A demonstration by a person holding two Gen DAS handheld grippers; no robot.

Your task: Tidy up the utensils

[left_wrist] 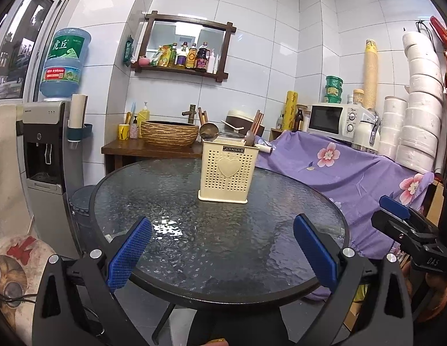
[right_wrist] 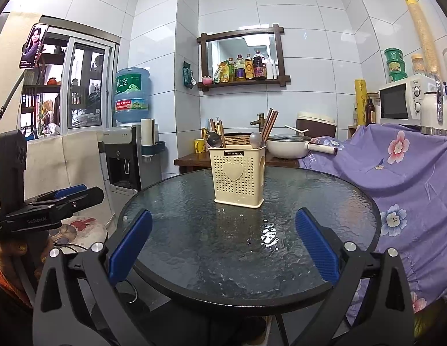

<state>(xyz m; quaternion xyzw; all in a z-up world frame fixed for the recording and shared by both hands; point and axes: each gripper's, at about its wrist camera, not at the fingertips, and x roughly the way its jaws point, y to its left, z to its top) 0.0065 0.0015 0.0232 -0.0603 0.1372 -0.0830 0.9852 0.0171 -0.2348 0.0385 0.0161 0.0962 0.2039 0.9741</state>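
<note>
Both the left claw point(left_wrist: 222, 249) and right claw point(right_wrist: 223, 245) gape empty over the round table's point(right_wrist: 194, 294) near edge.

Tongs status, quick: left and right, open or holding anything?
Left tongs: open, empty, over the near table edge.
Right tongs: open, empty, likewise short of the utensil holder.
</note>
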